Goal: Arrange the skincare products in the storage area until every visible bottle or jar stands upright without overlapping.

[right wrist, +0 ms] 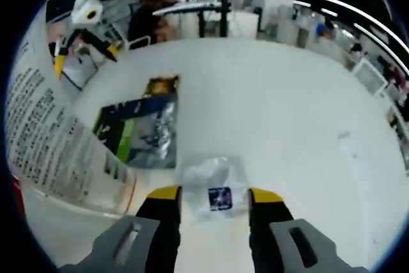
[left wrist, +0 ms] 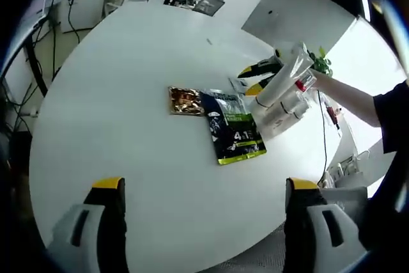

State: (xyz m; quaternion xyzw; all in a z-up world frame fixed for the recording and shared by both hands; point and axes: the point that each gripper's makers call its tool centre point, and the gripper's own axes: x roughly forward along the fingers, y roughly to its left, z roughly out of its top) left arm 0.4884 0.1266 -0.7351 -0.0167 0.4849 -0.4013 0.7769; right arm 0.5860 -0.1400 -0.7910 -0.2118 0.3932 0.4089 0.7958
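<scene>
Left gripper (left wrist: 201,187) hovered lower frame, jaws open, empty. Right gripper (right wrist: 209,195) straddled clear sachet (right wrist: 216,181), jaws open, possibly lining up grasp; dark pouch (right wrist: 142,130) centre-left

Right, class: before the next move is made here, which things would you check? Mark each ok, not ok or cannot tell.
1. Left gripper free: ok, jaws wide apart with nothing between them.
2. Right gripper holding the clear sachet: cannot tell; the jaws flank it, but contact is unclear.
3. White tube upright: not ok, it slants beside the right gripper.
4. Dark pouch and gold packet not overlapping: cannot tell; their edges meet.
5. Room on the table: ok, there is bare surface beside the packets.
</scene>
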